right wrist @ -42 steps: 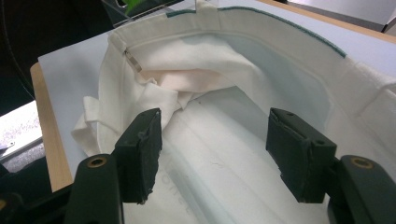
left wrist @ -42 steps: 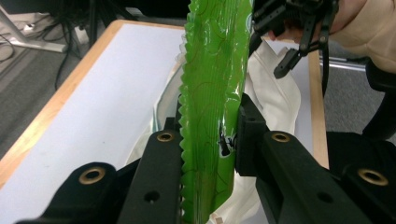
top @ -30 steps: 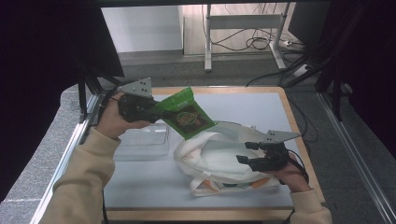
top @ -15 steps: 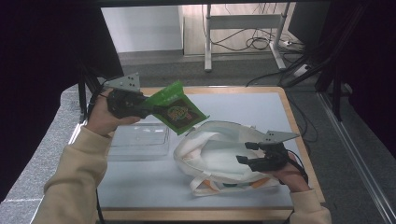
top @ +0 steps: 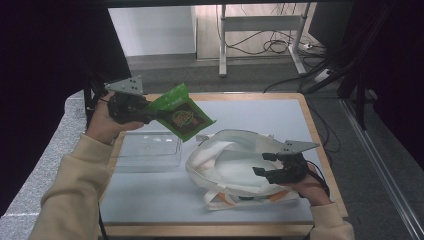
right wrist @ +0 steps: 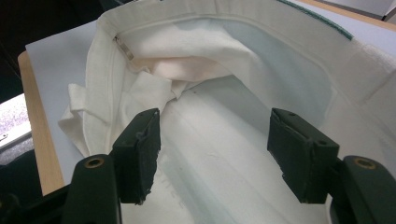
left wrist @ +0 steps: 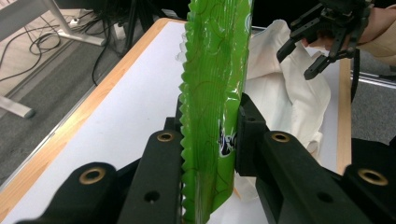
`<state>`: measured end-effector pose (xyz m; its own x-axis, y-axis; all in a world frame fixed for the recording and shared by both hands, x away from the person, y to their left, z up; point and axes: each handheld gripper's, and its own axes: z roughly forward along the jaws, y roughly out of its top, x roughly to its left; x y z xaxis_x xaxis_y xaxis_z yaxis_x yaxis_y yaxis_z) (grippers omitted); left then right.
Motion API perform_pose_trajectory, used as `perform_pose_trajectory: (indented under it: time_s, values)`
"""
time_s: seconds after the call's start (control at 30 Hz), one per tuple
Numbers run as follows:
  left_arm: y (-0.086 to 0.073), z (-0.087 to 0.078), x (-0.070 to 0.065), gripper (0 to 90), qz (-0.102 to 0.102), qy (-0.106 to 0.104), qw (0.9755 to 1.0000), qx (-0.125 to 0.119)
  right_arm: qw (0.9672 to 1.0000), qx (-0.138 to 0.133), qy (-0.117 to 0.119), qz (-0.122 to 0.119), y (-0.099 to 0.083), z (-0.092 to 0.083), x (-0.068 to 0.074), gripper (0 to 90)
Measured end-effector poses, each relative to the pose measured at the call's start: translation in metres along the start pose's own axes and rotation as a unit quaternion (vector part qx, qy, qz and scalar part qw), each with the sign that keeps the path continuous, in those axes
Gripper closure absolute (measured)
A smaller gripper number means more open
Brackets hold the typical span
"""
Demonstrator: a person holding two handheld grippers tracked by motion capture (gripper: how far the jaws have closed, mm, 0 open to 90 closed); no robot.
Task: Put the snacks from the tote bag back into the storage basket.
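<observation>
A green snack packet [top: 181,116] hangs in the air over the table's left half, with my left gripper [top: 151,114] shut on its crimped edge. In the left gripper view the packet [left wrist: 215,84] stands upright between the two black pads [left wrist: 250,135]. A white cloth tote bag [top: 225,160] lies on the table with its mouth open. My right gripper [top: 260,164] stands open at the bag's right side. In the right gripper view its jaws [right wrist: 215,135] are spread over the bag's pale inner lining [right wrist: 233,88], with nothing pinched between them.
A clear plastic box [top: 145,149] sits on the white tabletop [top: 260,112] left of the bag, below the held packet. The table has a wooden rim. Desk legs and cables lie on the floor beyond its far edge.
My left hand has carried the green packet to the left and slightly farther back, away from the tote bag. The right gripper and the bag have stayed put.
</observation>
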<state>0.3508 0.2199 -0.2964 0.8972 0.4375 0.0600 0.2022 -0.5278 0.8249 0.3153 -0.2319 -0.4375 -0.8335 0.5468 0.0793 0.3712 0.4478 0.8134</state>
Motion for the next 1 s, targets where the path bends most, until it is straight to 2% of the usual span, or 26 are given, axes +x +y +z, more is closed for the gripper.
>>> perform_pose_trajectory:
  time_s: [0.2,0.57,1.0]
  values:
    - [-0.006,-0.002,0.004,76.1,-0.003,0.007,0.9999,0.014,1.0000,0.001,-0.002,-0.001,0.000,0.000,0.000,34.9]
    - [-0.017,-0.005,0.011,76.1,-0.016,0.011,0.9996,0.020,1.0000,0.003,-0.003,-0.002,-0.001,0.002,-0.001,34.7]
    - [-0.030,-0.004,0.025,76.1,-0.034,0.029,0.9983,0.036,1.0000,0.006,-0.005,0.000,-0.002,0.003,-0.002,34.5]
